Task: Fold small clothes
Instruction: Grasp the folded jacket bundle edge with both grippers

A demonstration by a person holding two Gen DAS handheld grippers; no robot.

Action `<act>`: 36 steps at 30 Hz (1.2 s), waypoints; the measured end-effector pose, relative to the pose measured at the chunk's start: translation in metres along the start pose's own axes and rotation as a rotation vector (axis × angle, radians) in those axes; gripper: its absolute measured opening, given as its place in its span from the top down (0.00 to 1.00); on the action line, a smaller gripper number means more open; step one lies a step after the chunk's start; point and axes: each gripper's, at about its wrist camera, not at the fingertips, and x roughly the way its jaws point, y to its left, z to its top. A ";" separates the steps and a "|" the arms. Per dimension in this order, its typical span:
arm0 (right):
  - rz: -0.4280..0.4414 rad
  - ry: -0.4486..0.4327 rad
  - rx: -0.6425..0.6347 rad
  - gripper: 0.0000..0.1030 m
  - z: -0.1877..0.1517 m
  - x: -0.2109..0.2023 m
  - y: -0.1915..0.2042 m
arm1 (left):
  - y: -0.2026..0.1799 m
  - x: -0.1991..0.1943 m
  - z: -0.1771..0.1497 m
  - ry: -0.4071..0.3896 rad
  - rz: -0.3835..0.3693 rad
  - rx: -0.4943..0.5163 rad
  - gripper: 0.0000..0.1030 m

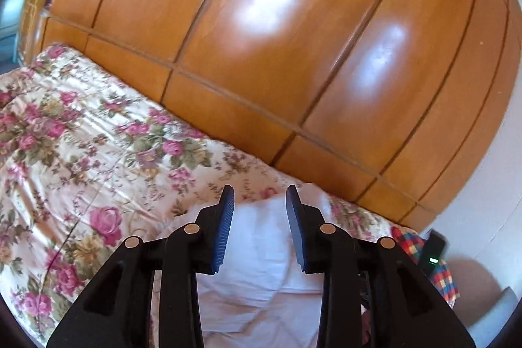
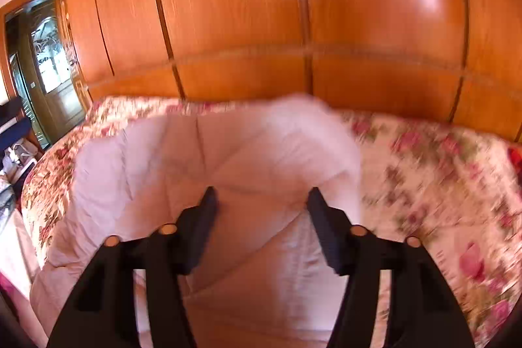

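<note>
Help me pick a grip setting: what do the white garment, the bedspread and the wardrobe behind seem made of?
White garment: thin woven cloth, probably cotton, matte, with soft creases. Bedspread: floral fabric with a slight satin sheen, seemingly quilted and puckered. Wardrobe: wood or veneer, glossy varnish; grain lines and bright reflections show.

A pale pink-white garment (image 2: 228, 158) lies spread and creased on a floral bedspread (image 2: 424, 172), its far edge blurred beside wooden wardrobe doors (image 2: 228, 5); from the left wrist its wrinkled cloth (image 1: 257, 250) shows a diagonal fold.
</note>
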 end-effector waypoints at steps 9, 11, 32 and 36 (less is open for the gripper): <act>0.102 -0.019 0.045 0.45 0.012 -0.016 -0.007 | -0.013 0.087 -0.038 0.235 0.047 0.174 0.70; 0.083 -0.011 0.048 0.51 0.019 -0.014 -0.009 | 0.007 0.098 -0.052 0.258 0.063 0.146 0.70; -0.060 0.054 0.008 0.56 0.005 0.065 -0.005 | 0.064 0.140 -0.075 0.279 -0.035 0.021 0.70; -0.062 0.037 0.002 0.56 0.002 0.063 -0.005 | 0.066 0.139 -0.077 0.273 -0.050 0.010 0.70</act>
